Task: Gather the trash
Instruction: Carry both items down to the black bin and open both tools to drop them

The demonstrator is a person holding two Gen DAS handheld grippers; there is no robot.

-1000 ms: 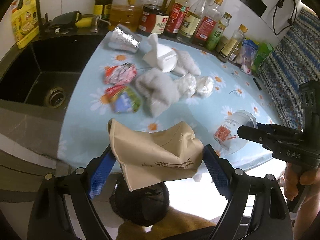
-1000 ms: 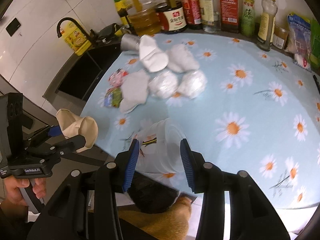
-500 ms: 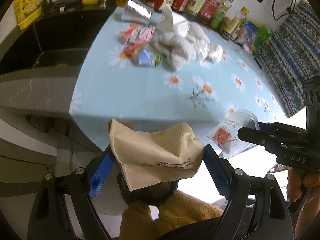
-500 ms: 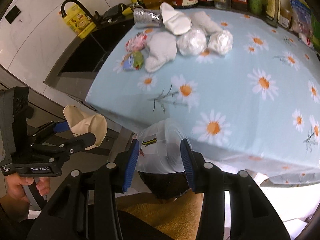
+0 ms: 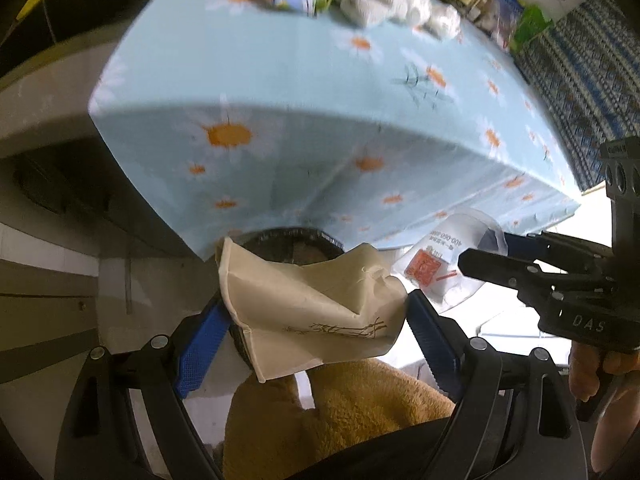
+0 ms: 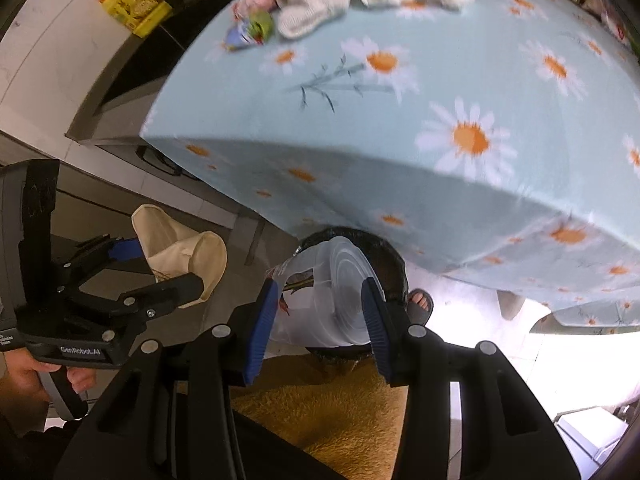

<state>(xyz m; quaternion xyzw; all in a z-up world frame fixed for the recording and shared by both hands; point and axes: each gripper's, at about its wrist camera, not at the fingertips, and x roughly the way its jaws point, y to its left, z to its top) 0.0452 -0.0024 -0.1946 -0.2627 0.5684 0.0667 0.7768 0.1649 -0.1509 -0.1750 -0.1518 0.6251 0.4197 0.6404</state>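
Observation:
My left gripper is shut on a crushed beige paper cup, which also shows at the left of the right wrist view as the paper cup. My right gripper is shut on a clear plastic cup with a red label; in the left wrist view that plastic cup sits to the right. Both hang below the table edge, above a black bin on the floor; the bin's rim peeks out behind the paper cup. More trash lies on the table's far side.
The table with a blue daisy tablecloth overhangs just behind the bin. A person's sandalled foot stands by the bin. A tan fuzzy garment fills the lower view. A dark sink and yellow bottle are at left.
Both grippers have dropped from table height to below the table edge, still carrying their cups. The black bin has come into view beneath them.

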